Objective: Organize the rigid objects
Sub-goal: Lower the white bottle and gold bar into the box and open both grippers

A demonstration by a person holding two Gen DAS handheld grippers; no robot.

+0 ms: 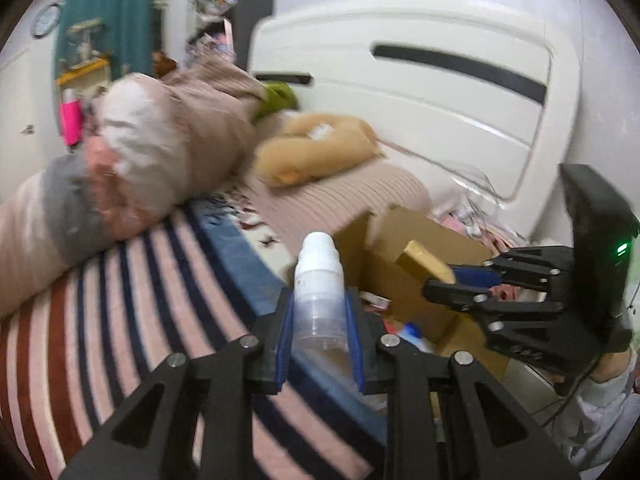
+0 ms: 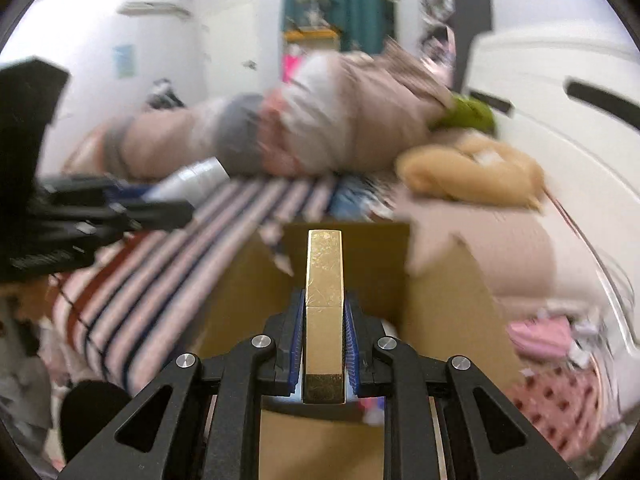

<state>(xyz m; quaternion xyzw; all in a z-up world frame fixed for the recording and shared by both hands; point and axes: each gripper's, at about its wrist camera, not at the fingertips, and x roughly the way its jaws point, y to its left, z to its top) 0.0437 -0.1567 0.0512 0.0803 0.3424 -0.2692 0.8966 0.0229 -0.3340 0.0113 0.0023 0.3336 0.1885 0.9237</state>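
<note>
My left gripper (image 1: 320, 328) is shut on a white bottle with a clear cap (image 1: 320, 292), held upright over the edge of the striped bed. It also shows in the right wrist view, where the left gripper (image 2: 160, 204) holds the bottle (image 2: 192, 178) at the left. My right gripper (image 2: 323, 336) is shut on a long gold box (image 2: 324, 300), held above an open cardboard box (image 2: 440, 292). In the left wrist view the right gripper (image 1: 452, 280) with the gold box (image 1: 426, 262) hangs over the cardboard box (image 1: 420, 240).
A striped blanket (image 1: 140, 300) covers the bed, with rolled bedding (image 1: 140, 152) and a tan plush toy (image 1: 320, 152) behind. A white headboard (image 1: 440, 100) stands at the back. Pink clutter (image 2: 552, 360) lies beside the cardboard box.
</note>
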